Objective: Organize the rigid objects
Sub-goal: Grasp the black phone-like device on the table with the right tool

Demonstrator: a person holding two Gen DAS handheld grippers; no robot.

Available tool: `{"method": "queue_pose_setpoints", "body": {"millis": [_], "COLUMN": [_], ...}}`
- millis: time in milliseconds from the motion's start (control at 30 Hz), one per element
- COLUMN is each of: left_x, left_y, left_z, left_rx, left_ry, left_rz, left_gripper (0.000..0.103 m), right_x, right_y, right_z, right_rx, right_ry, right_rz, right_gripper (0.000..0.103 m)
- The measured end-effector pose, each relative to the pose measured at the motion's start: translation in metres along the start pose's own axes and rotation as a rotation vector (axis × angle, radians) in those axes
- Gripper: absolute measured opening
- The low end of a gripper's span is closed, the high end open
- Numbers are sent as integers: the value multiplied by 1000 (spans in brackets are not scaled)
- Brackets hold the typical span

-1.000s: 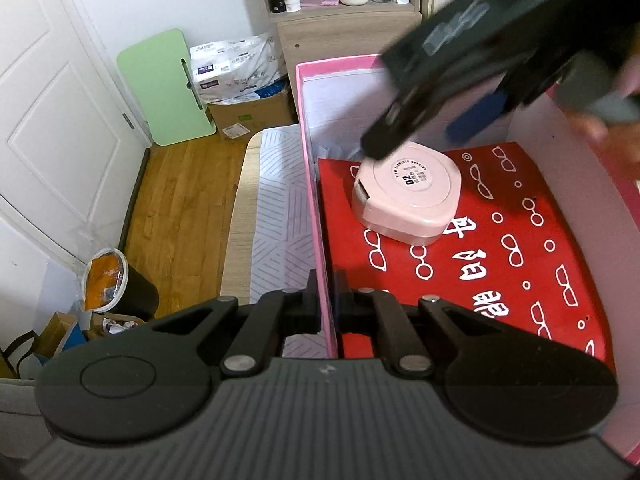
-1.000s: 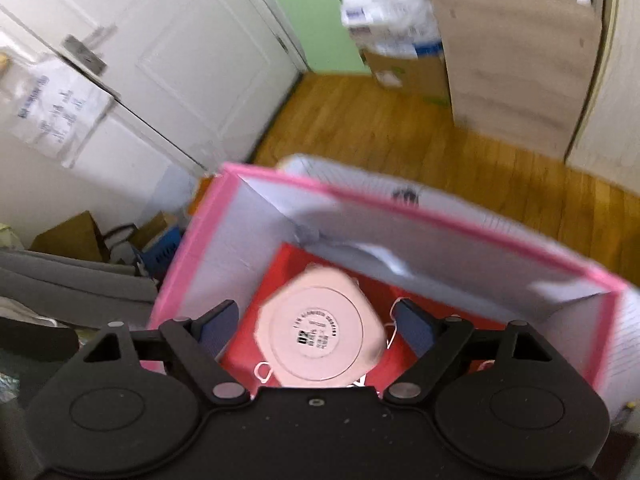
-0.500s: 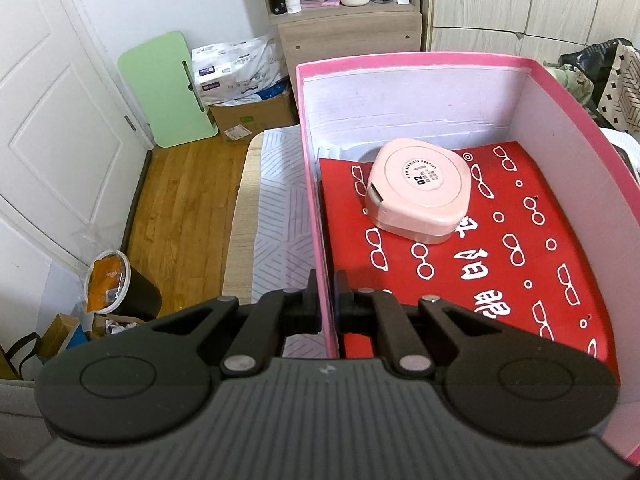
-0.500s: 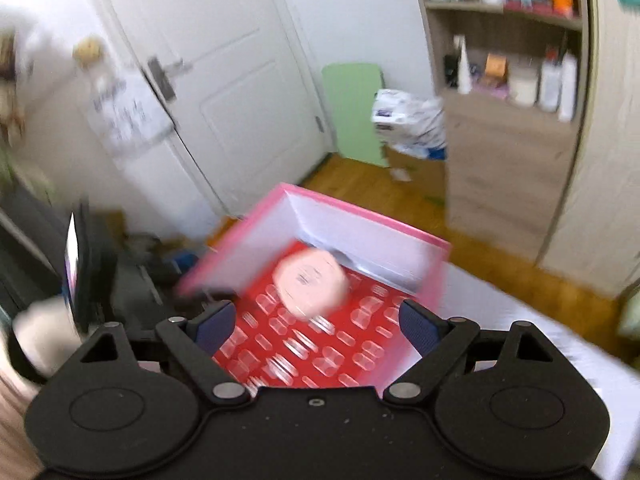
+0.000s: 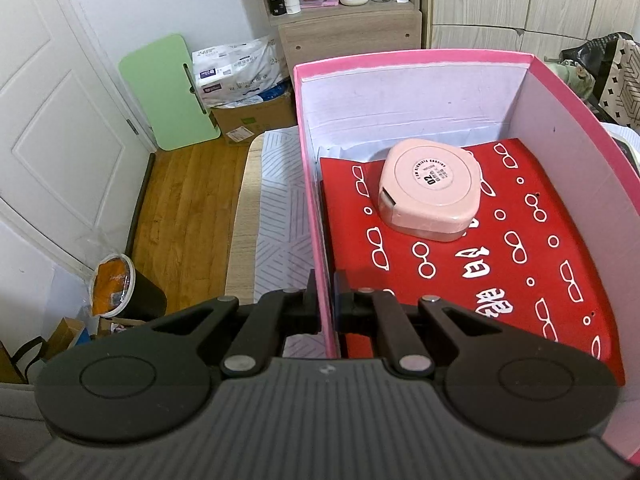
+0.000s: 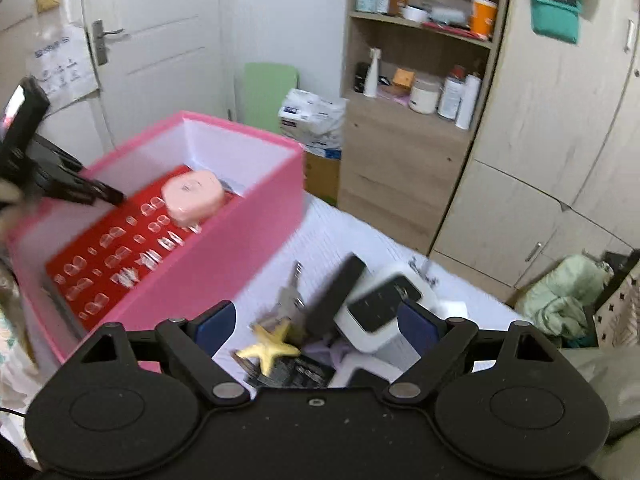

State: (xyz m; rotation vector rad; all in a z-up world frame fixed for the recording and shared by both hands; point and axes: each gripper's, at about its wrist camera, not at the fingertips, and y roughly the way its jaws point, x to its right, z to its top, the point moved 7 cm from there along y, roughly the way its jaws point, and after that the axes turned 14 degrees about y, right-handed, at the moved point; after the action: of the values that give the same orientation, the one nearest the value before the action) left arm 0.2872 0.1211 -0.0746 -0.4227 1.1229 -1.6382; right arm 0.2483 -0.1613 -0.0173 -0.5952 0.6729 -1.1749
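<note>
The left gripper (image 5: 325,300) is clamping its jaws on the near wall of the pink box (image 5: 420,58). Inside the box, a pink case (image 5: 430,194) is lying on a red sheet (image 5: 520,272). The right gripper (image 6: 316,320), jaws wide and holding nothing, is hovering over a yellow starfish (image 6: 267,346), keys (image 6: 289,298) and a white device (image 6: 380,308) beside the box.
</note>
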Motion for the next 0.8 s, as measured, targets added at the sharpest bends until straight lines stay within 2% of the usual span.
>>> {"method": "queue_pose_setpoints", "body": {"millis": [233,367,467,500,533,600,800], "left_x": [0,0,1,0,0,0,0], "left_y": [0,0,0,0,0,-1,-1], "left_z": [0,0,0,0,0,0,0], "left_rx": [0,0,0,1,2,3,3], "left_ry": [1,2,0,-1,-2,-3,-2], "left_rz": [1,2,2,0,0,-2,-2], "left_gripper": [5,5,5,5,5,5,5], "right_x": [18,20,17,16,15,14,5], "right_y": [38,60,76,80,83,85,69], "right_z": [-8,-9,-9,-9,-11,-12,-7], "right_rx": [-47,-66,-74,-71,-68,-58,-11], "right_ry": [204,254,254,247,238,228,205], "right_rz": [108,134,118,104,90,81,87], "right_gripper": [66,62,56,49,36,27,23]}}
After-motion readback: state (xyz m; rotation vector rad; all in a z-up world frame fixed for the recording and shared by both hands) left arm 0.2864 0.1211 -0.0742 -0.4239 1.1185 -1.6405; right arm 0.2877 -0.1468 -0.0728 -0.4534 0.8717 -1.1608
